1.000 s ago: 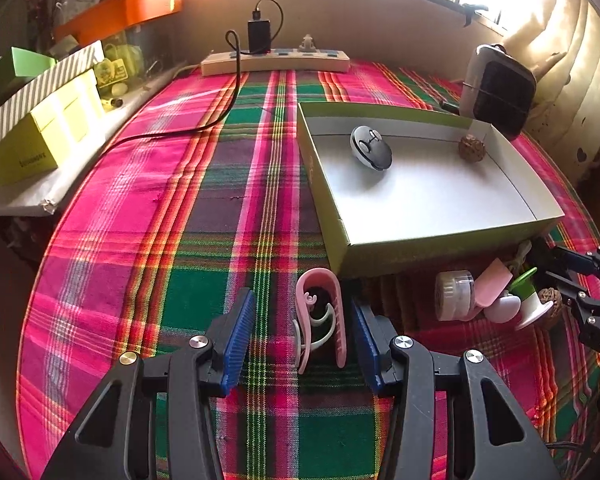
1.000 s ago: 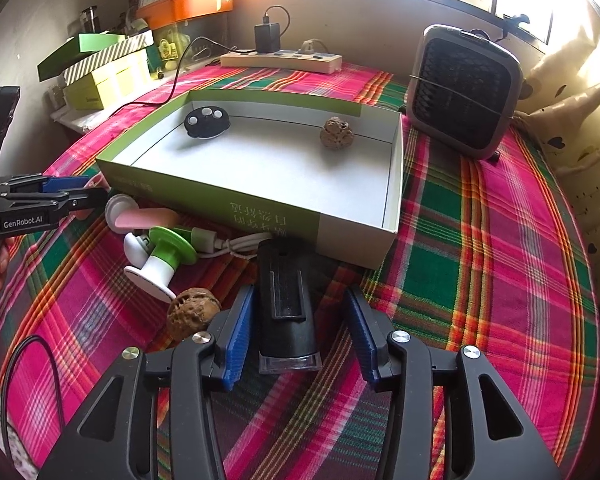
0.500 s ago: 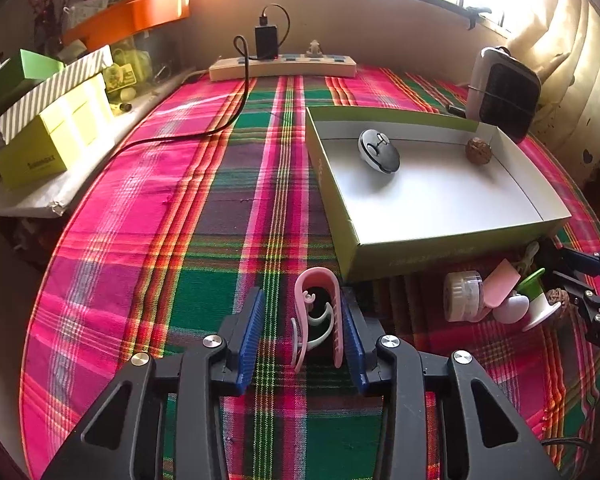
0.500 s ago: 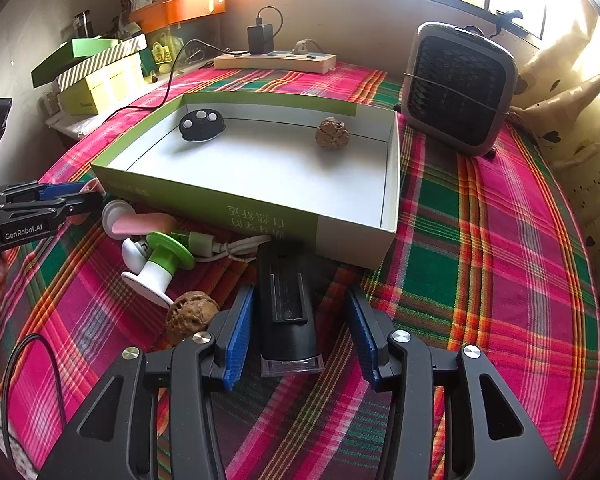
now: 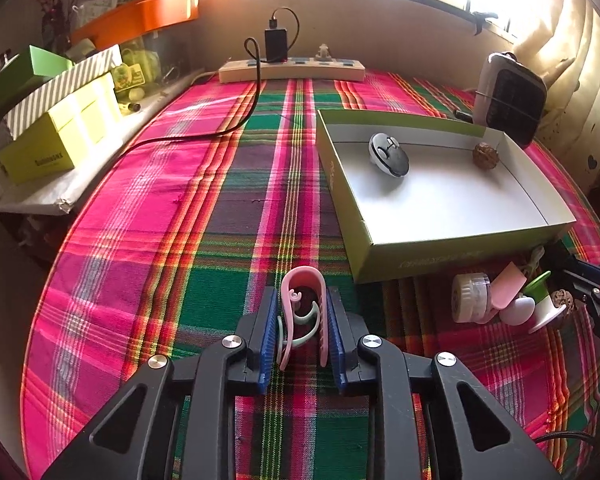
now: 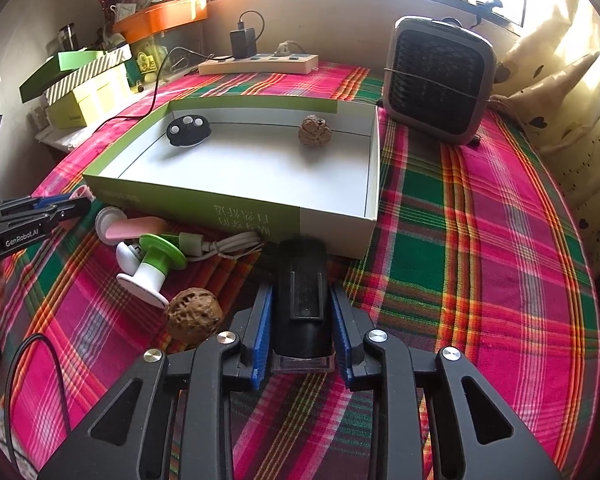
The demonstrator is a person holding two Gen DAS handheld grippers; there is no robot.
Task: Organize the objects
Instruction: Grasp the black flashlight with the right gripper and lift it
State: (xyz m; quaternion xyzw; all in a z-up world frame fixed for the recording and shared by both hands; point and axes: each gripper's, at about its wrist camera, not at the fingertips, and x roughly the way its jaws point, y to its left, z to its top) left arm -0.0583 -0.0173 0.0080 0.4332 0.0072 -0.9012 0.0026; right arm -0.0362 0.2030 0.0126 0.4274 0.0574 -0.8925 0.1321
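I'm closing the left claw point(image 5: 302, 334) on the pink clip point(image 5: 303, 312), the right claw point(image 6: 302, 330) on the black device point(image 6: 302, 300); squeezing evenly before lifting.

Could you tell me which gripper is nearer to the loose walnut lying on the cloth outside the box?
The right. The right gripper is closing around a black device, with the walnut just beside its left finger. The left gripper closes on a pink clip, farther from it.

Mouse point(image 5: 389, 155) & walnut point(image 5: 485, 155) in box point(image 5: 440, 258), clip point(image 5: 303, 312) left.
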